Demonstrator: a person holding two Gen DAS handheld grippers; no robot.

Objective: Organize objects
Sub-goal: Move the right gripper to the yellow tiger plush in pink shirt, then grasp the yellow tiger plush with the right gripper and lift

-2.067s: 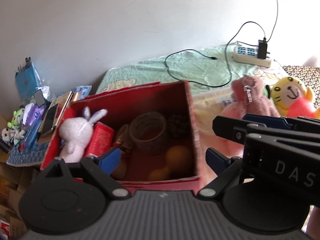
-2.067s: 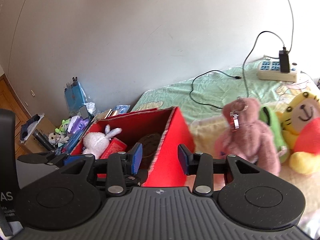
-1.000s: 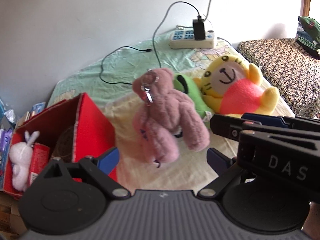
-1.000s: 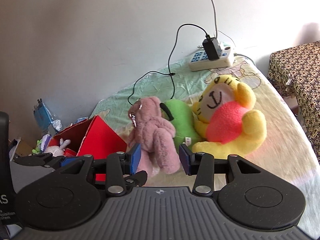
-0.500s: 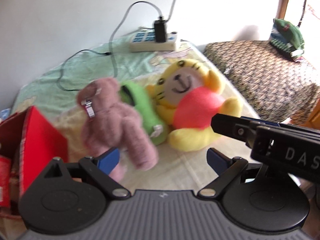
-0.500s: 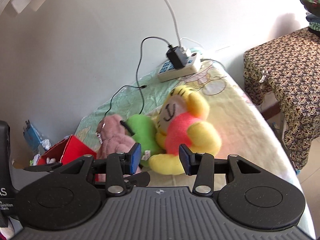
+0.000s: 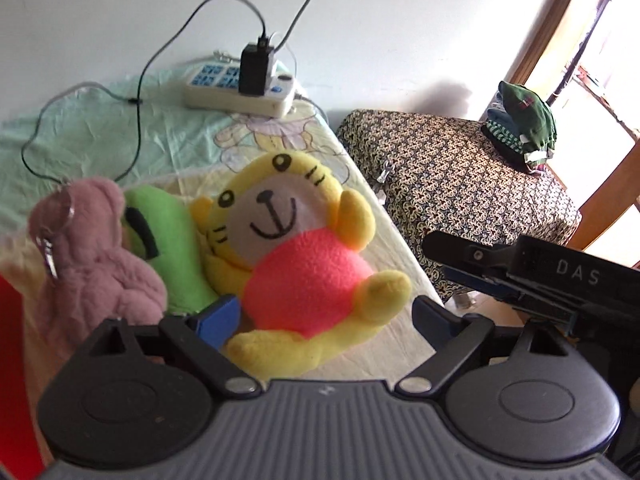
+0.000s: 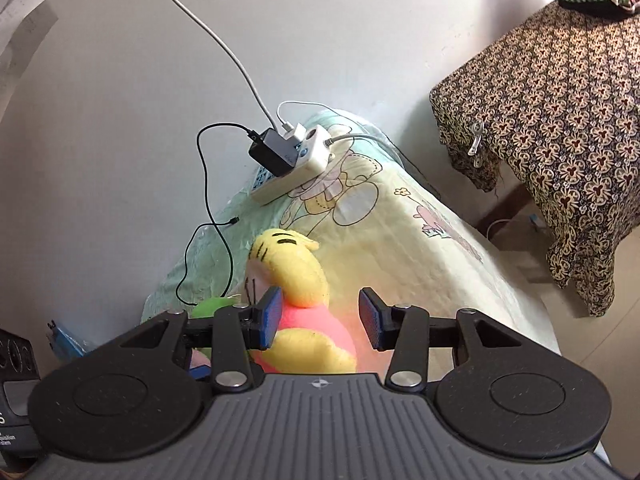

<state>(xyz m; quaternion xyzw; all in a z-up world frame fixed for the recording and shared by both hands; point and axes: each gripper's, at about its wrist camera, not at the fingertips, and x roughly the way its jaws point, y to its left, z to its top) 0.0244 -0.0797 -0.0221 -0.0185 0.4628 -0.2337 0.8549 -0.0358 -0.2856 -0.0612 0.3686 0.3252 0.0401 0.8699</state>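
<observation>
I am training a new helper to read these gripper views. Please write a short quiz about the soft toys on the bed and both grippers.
1. True or false: the right gripper already clamps the yellow tiger toy.
2. Which toy lies between the pink bear and the tiger? A) green plush B) white rabbit C) blue doll
3. Fill in: the black charger is plugged into the ____.

Key: 1 false, its fingers are open around the toy. 2 A. 3 power strip.

3 plush toys (image 7: 296, 256), 1 pwr strip (image 7: 236, 96), 2 claws (image 7: 324, 320)
</observation>
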